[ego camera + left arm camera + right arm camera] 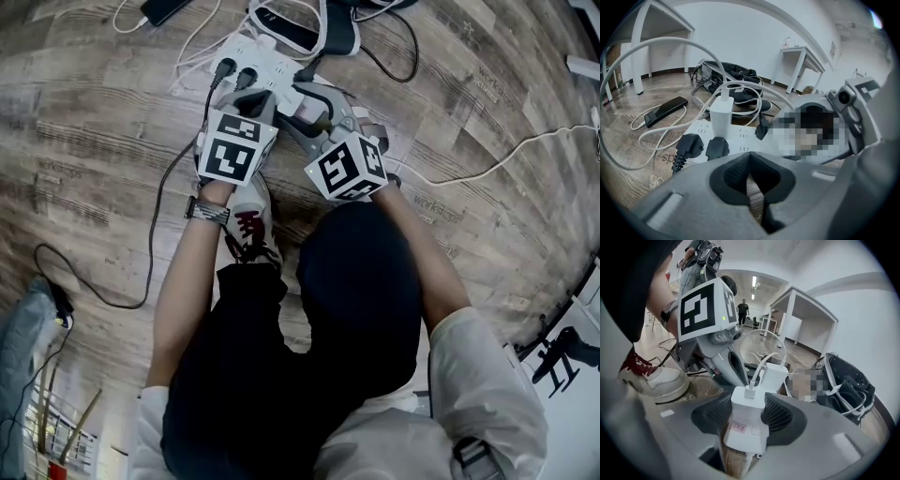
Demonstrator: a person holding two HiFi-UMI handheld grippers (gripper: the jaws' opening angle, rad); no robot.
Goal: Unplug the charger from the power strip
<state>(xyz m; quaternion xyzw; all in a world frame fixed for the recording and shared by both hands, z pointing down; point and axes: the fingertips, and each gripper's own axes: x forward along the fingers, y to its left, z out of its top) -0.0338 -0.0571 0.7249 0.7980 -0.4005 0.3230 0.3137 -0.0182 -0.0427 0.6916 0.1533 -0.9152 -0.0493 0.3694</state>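
Observation:
A white power strip (pixel 251 58) lies on the wood floor, with two black plugs (pixel 690 146) and an upright white charger (pixel 721 119) in it. My right gripper (pixel 747 414) is shut on another white charger (pixel 746 425), which has a white cable in its top end. Wood floor shows under this charger. My left gripper (pixel 749 169) is shut with nothing in it, hovering just in front of the strip (pixel 740 137). In the head view both grippers, left (pixel 246 101) and right (pixel 317 112), sit side by side at the strip's near edge.
A black phone (pixel 665 110) on a white cable lies left of the strip. A black bag (pixel 848 380) and tangled cables lie beyond it. The person's shoe (pixel 658 378) is close behind the grippers. A black cord (pixel 155 230) runs leftward over the floor.

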